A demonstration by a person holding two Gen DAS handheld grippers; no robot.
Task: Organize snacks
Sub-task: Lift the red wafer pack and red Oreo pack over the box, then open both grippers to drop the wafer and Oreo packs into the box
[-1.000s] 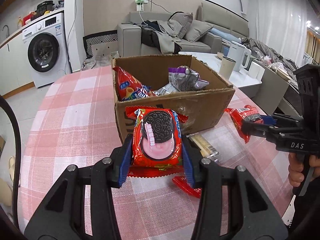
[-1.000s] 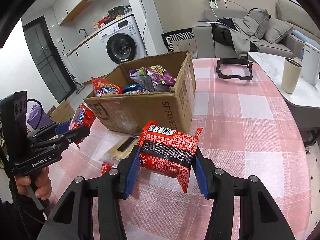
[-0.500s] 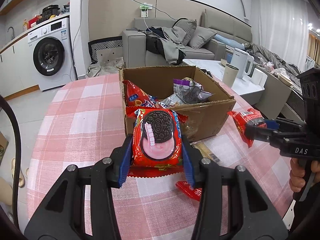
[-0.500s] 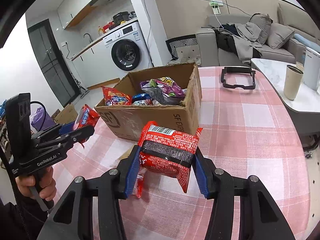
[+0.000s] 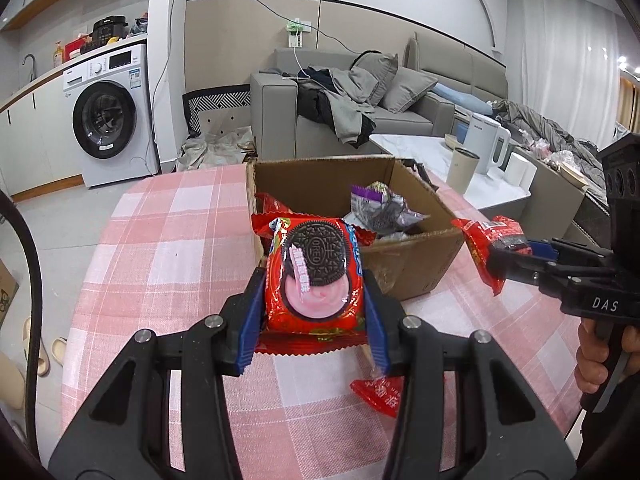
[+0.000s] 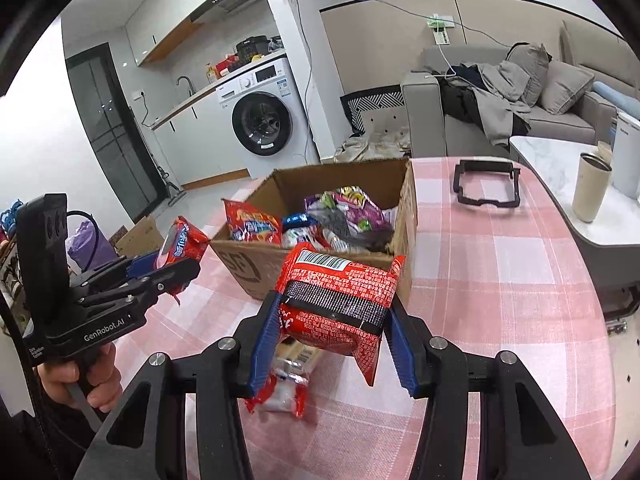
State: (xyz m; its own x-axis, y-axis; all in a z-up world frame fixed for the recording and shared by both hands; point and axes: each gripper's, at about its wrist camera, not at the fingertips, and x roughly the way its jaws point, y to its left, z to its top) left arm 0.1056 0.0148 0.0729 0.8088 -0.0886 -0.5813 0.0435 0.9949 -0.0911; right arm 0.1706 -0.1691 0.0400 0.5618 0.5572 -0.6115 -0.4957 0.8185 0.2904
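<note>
**Both claws loaded, box right in front**

Left gripper [image 5: 314, 312] is clamped on a red Oreo cookie pack [image 5: 315, 280], held above the pink checked tablecloth [image 5: 160, 264], just in front of the open brown cardboard box [image 5: 412, 268] w/ snacks inside. Right gripper [image 6: 332, 340] is squeezing a red crinkly snack packet [image 6: 340, 304], barcode side up, near the box too. Another red wrapper [image 6: 280, 394] lies on the cloth below.
</note>
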